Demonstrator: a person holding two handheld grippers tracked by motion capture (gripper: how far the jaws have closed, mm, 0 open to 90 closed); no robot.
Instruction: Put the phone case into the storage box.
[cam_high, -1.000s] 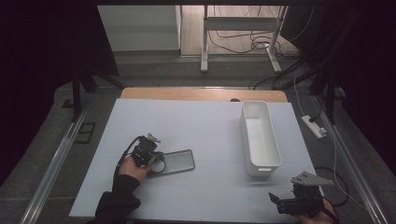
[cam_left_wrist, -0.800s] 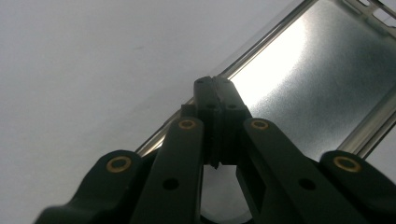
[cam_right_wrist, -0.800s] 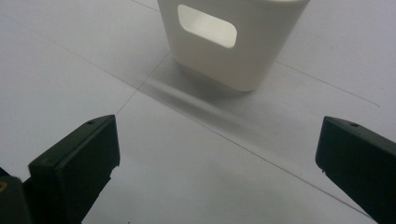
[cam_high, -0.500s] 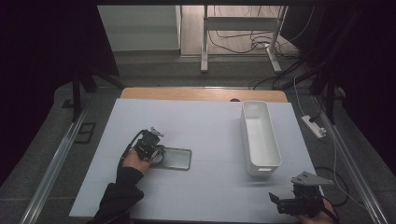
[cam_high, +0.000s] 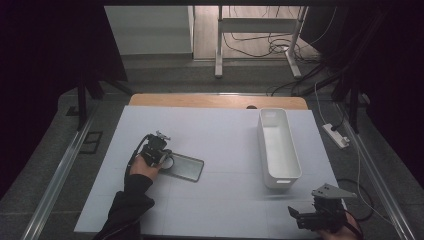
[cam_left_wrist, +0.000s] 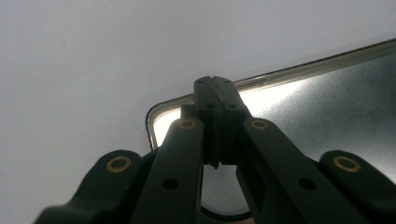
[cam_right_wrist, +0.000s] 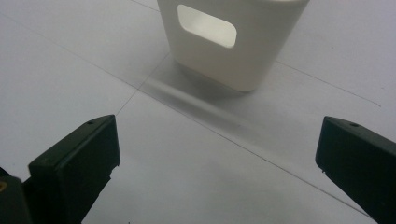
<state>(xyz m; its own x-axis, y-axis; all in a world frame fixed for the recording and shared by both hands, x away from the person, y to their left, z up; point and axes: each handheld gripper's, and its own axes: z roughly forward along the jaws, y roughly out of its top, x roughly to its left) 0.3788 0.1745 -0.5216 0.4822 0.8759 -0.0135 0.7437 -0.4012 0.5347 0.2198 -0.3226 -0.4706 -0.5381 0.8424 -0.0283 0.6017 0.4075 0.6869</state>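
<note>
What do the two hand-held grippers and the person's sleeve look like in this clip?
Both grippers are black. The left gripper has flat linkage arms with brass-coloured rivets. The right gripper has blocky square-ended jaws and, in the high view, a grey three-cornered plate on top. The left forearm wears a dark sleeve.

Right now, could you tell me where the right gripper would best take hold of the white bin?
Probably the near end wall of the white bin, at its handle cutout. The bin is long and narrow, its short end facing the right gripper, whose jaws stand wide apart. Come from the person's side, one jaw over the rim, one outside.
</note>
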